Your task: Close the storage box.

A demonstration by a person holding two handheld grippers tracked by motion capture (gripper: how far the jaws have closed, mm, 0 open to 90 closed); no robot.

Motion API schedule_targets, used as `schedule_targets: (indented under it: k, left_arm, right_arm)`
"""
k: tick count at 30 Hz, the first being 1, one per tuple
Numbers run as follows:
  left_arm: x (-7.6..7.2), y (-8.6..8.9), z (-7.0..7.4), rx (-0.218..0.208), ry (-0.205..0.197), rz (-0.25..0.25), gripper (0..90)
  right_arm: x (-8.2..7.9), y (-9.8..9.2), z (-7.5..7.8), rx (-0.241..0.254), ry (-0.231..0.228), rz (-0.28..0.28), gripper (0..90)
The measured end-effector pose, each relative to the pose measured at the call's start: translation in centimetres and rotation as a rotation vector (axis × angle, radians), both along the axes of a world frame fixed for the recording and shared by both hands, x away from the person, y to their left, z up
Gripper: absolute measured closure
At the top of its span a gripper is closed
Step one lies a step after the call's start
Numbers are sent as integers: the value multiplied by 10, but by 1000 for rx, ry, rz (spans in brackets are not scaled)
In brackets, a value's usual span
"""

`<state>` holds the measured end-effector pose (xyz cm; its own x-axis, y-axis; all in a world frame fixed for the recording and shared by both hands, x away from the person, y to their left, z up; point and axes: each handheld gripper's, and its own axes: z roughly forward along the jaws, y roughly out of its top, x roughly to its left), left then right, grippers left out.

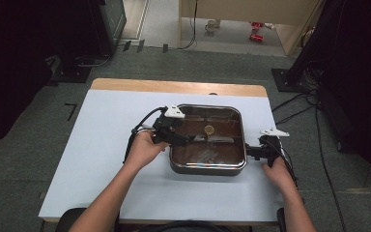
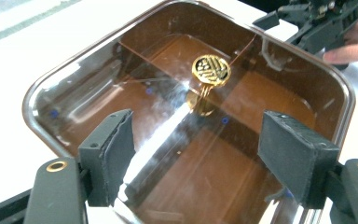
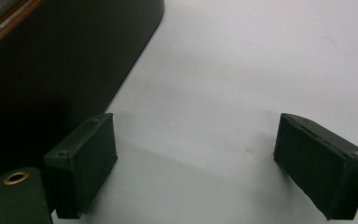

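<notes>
From the high view, the person's left forearm reaches in from the bottom edge and angles up toward the middle of the pale tabletop (image 1: 101,125). Its hand holds the left hand-held gripper (image 1: 186,140) with the jaws pointing right, over the left edge of a square brown pan (image 1: 207,166) covered by a clear glass lid (image 1: 222,153). The right forearm comes up along the right side, and the right hand-held gripper (image 1: 249,152) sits low just beside the pan's right wall, jaws pointing left toward it. The pan stands near the middle of the tabletop, slightly right of centre.

The left gripper view looks down through the glass lid (image 2: 177,154) and shows a round gold knob (image 2: 210,70) at its centre, with its reflection just below. The left hand-held gripper (image 2: 196,154) is released, its two black jaws spread wide apart above the near part of the lid with nothing between them; whether the pads touch the glass cannot be told. The other gripper and a hand show at the top right corner, beyond the pan's rim (image 2: 349,102).

The right gripper view shows the right hand-held gripper (image 3: 196,168) also released, jaws wide apart over bare tabletop (image 3: 261,70), with the pan's dark outer wall (image 3: 65,70) at upper left, close to the left jaw.
</notes>
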<state>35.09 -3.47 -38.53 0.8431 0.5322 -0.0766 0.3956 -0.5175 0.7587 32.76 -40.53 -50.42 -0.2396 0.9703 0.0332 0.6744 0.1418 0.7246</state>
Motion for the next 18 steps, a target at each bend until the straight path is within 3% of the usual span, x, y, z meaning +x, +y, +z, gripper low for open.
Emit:
schedule_targets:
  k: [5, 13, 18]
  left_arm:
    - [-7, 16, -3, -18, 34, 25, 259]
    - [-17, 41, -12, -6, 11, 68, 255]
    - [-23, 58, -16, -25, 5, 99, 255]
  right_arm:
    - [0, 0, 0, -2, -1, 1, 125]
    - [0, 0, 0, -1, 0, 0, 124]
    - [0, 0, 0, -1, -1, -1, 124]
